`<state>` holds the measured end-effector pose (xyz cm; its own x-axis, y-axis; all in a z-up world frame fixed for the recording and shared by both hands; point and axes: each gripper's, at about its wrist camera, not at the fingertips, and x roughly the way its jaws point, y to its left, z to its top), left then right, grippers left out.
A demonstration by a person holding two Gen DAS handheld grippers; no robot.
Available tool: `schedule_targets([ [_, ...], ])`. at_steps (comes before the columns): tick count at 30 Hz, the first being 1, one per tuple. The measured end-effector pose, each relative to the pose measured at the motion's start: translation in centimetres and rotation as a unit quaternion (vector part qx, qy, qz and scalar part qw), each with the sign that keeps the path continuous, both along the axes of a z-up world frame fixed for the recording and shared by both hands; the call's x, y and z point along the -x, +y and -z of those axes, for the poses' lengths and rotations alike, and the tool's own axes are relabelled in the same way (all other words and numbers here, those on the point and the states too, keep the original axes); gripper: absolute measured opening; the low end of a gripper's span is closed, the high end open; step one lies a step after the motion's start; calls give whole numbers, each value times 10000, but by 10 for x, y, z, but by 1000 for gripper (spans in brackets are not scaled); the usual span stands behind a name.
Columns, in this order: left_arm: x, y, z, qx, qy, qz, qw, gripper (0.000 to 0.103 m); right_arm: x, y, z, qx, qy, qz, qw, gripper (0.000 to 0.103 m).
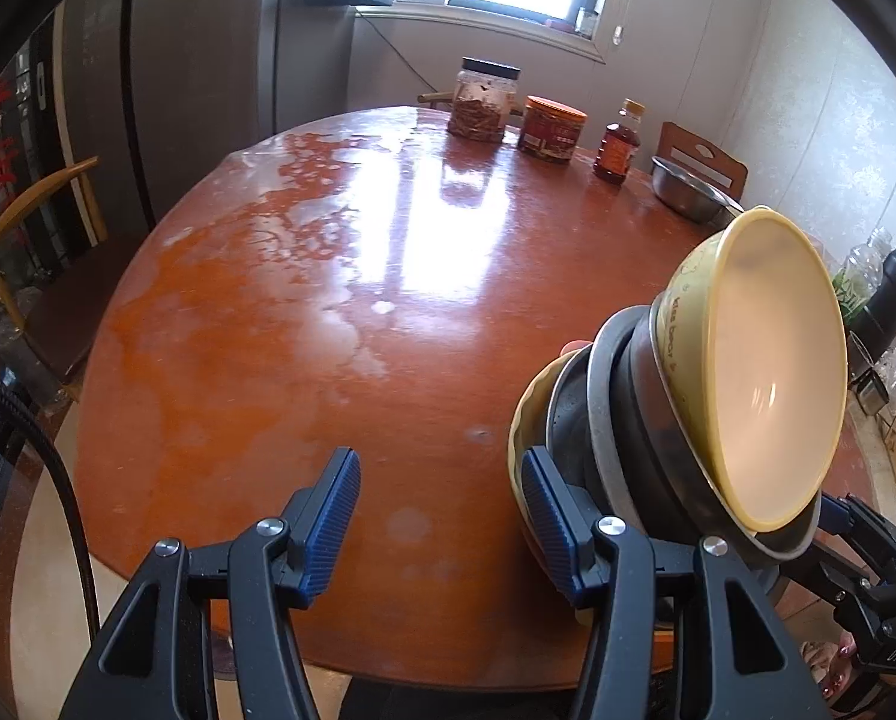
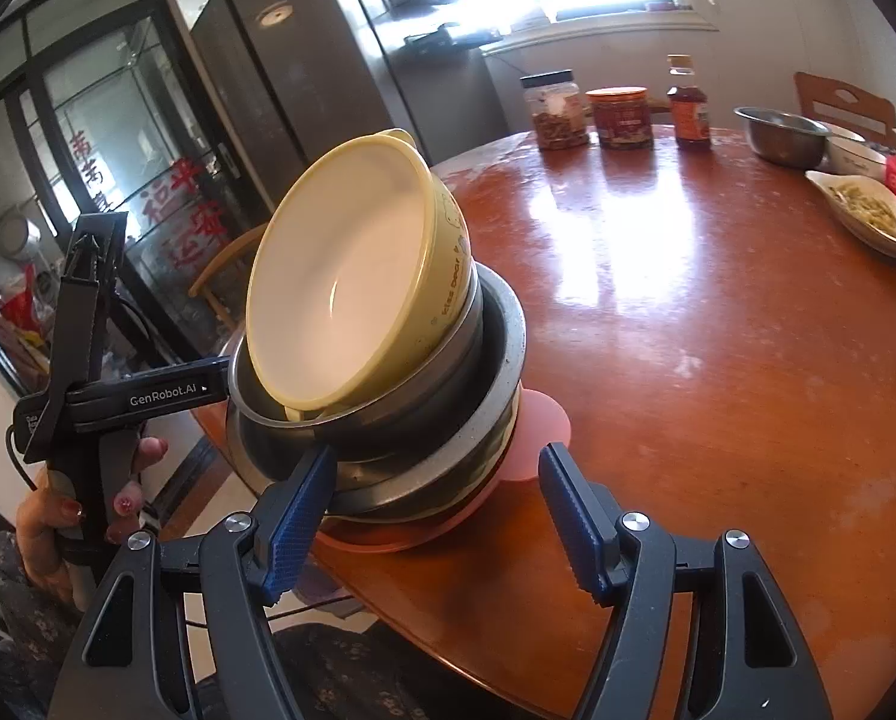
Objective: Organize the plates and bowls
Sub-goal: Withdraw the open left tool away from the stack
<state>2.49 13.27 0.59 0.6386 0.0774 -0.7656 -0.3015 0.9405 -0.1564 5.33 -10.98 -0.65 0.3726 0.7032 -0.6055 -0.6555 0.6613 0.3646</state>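
The stack (image 2: pixel 387 396) of nested bowls and plates sits at the table (image 2: pixel 718 360) edge, lower centre of the right wrist view, tilted, a yellow bowl (image 2: pixel 351 282) on top; the right gripper (image 2: pixel 435 516) has its fingers apart around the base, gripping nothing I can make out. The left gripper (image 1: pixel 441 516) stands apart too, empty, its right finger (image 1: pixel 553 516) just beside the stack at lower right of its view.

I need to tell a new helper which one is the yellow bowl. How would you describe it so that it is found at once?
Look at the round wooden table, at the tilted stack of dishes on its near edge. The yellow bowl is the topmost piece, leaning out of the steel bowls below it. Unlike those grey ones, it is yellow outside, white inside, with small print on its side.
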Motion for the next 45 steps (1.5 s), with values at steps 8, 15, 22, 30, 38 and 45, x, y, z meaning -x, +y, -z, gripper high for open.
schedule_targets([
  [8,-30,-45,0,-102,93,332,9994,56,-9,-43,1,-63,18,417,9991,72],
  [15,-53,-75,0,-128,184,529,9983,56,-15,-79,1,-98,53,736,9972,72],
  [22,-72,-95,0,-170,245,583,9979,55,-26,-101,0,-72,-5,920,9957,72],
  [30,-90,-111,1,-181,249,650,9974,55,-40,-119,3,-147,45,1043,9944,72],
  [38,-100,-126,2,-193,254,778,9965,55,-44,-137,5,-189,96,1237,9921,72],
  [45,-101,-131,2,-233,216,794,9963,56,-40,-143,3,-147,83,1339,9909,72],
])
